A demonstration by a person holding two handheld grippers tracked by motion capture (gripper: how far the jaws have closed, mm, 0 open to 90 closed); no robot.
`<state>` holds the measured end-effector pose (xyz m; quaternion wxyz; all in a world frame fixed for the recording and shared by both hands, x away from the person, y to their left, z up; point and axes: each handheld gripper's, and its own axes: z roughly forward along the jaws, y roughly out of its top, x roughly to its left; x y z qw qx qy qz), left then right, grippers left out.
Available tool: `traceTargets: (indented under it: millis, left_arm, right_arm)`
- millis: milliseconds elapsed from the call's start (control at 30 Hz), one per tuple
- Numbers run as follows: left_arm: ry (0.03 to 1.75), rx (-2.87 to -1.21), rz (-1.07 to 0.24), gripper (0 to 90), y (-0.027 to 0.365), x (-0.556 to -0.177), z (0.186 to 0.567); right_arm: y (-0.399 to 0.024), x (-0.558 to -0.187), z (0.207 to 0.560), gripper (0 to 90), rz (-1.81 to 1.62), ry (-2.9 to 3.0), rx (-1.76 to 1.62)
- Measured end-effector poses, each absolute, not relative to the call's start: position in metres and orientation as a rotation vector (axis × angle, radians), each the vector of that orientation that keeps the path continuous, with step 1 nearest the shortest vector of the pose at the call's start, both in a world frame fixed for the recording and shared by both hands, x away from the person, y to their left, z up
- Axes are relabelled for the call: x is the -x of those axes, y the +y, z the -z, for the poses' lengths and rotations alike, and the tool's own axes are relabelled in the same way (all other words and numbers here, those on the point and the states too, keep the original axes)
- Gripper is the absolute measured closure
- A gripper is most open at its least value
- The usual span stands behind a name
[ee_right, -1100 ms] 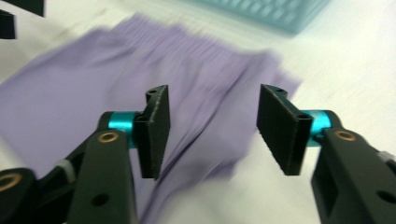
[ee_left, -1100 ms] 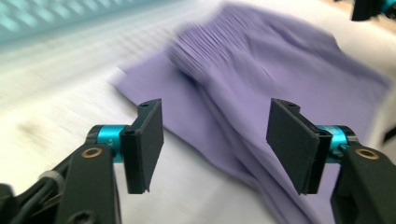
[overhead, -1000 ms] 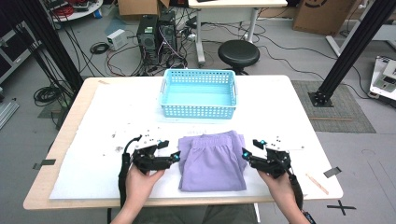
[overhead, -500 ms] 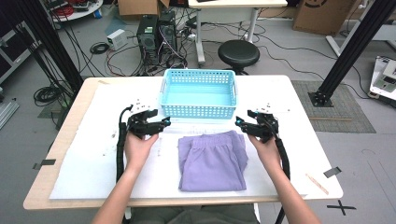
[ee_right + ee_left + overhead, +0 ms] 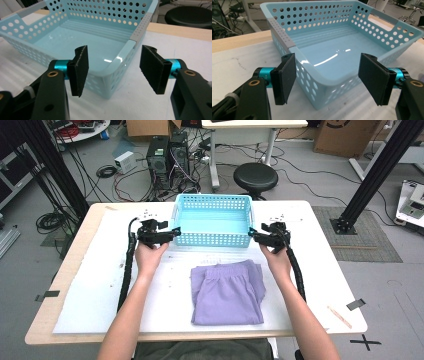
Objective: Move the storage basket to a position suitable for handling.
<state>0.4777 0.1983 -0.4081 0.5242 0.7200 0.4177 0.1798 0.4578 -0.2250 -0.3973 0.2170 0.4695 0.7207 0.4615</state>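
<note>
A light blue perforated basket stands empty at the far middle of the table. A folded purple garment lies in front of it on the white mat. My left gripper is at the basket's near left corner and my right gripper at its near right corner. In the left gripper view the jaws stand open astride the basket's corner, pads clear of it; they have just been opening wider. In the right gripper view the open jaws straddle the other corner without pressing on it.
The white mat covers most of the wooden table. A thin stick lies near the front right edge. Behind the table are a black stool, computer towers and loose cables on the floor.
Both hands have moved away from the sides of the purple garment, toward the far side of the table, and now sit at the basket's two near corners. The garment has stayed where it lay.
</note>
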Motion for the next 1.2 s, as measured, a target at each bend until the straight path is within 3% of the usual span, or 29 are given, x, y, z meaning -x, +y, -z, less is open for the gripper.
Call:
traceTargets:
  millis: [133, 400, 667, 1067, 1200]
  left_arm:
    - [1.032, -1.688, -0.345, 30.6, 0.199, -0.487, 0.413]
    - [1.030, -1.704, -0.365, 34.3, 0.193, -0.476, 0.412]
    - [1.005, -1.705, -0.341, 34.3, 0.180, -0.460, 0.412]
    - [0.955, -1.786, -0.412, 34.4, 0.156, -0.434, 0.411]
    - [0.962, -1.738, -0.357, 37.2, 0.162, -0.434, 0.417]
  right_arm:
    - [-0.218, -0.471, 0.400, 48.7, -1.242, 2.043, -1.334]
    - [-0.221, -0.468, 0.397, 58.2, -1.186, 2.070, -1.349]
    - [-0.234, -0.454, 0.396, 58.4, -1.157, 2.077, -1.336]
    - [-0.255, -0.431, 0.397, 58.4, -1.158, 2.056, -1.347]
    - [-0.258, -0.429, 0.397, 58.4, -1.171, 2.052, -1.351]
